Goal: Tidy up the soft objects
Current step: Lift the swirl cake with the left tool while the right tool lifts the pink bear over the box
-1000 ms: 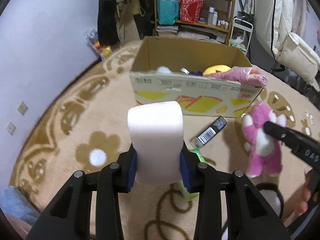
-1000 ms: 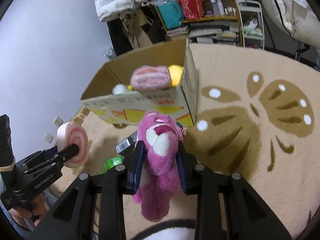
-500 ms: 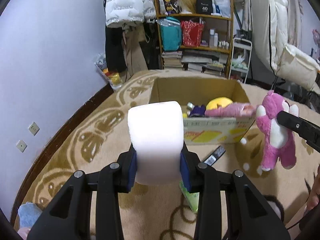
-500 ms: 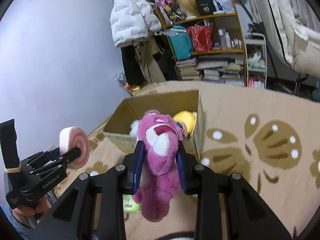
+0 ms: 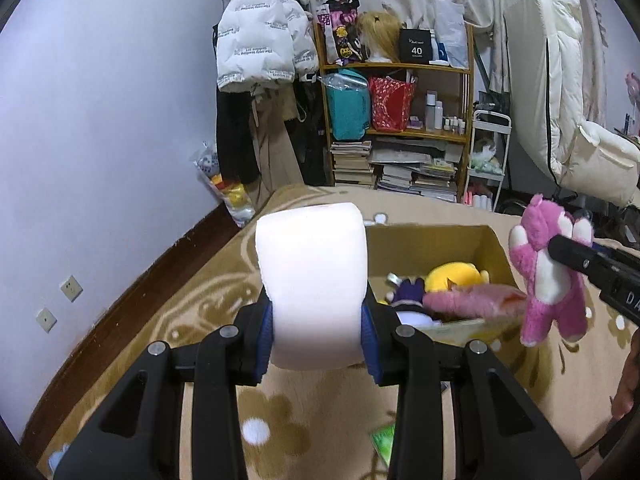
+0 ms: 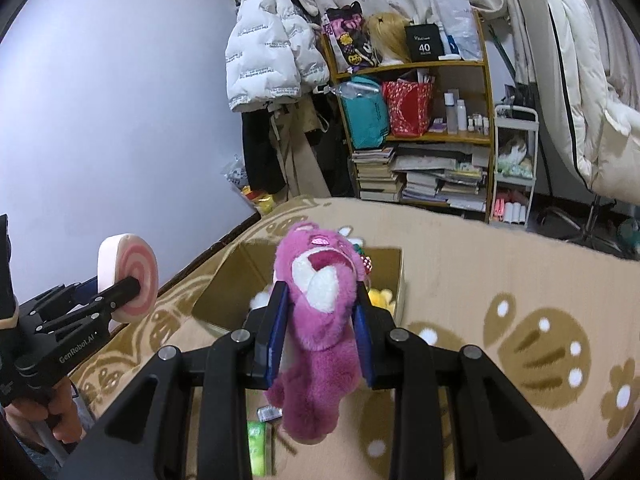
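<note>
Left gripper (image 5: 317, 318): closed on a white foam roll (image 5: 312, 292); blue pads press both flat ends, roll held up in the air, near the left end of the box as that camera sees it.
Foam roll, seen from the right wrist camera (image 6: 128, 276): end face shows a pink and white spiral; one black finger crosses the face.
Right gripper (image 6: 320, 334): closed on a pink plush bear (image 6: 320, 320); pads squeeze the body just below the head, legs hang free beneath the fingers.
Bear, left wrist view (image 5: 548, 276): upright, off the floor, beside the right end of the box.
Cardboard box (image 5: 460, 244): open top, standing on the rug (image 6: 500, 280); from the right wrist camera it lies directly behind the bear.
Box contents: yellow plush (image 5: 454, 276), small purple toy (image 5: 408, 294), and a pink soft item (image 5: 472, 300) lying across the near edge.
Floor items: green packet (image 6: 256, 446) on the rug below the right gripper; small dark packet (image 6: 270, 413) just beside it.
Background: wooden shelf (image 5: 400, 128) with books and bags; white puffer jacket (image 5: 260, 40) hanging to its left.
Hand (image 6: 44, 412): grips the handle of the left gripper at the lower left edge.
</note>
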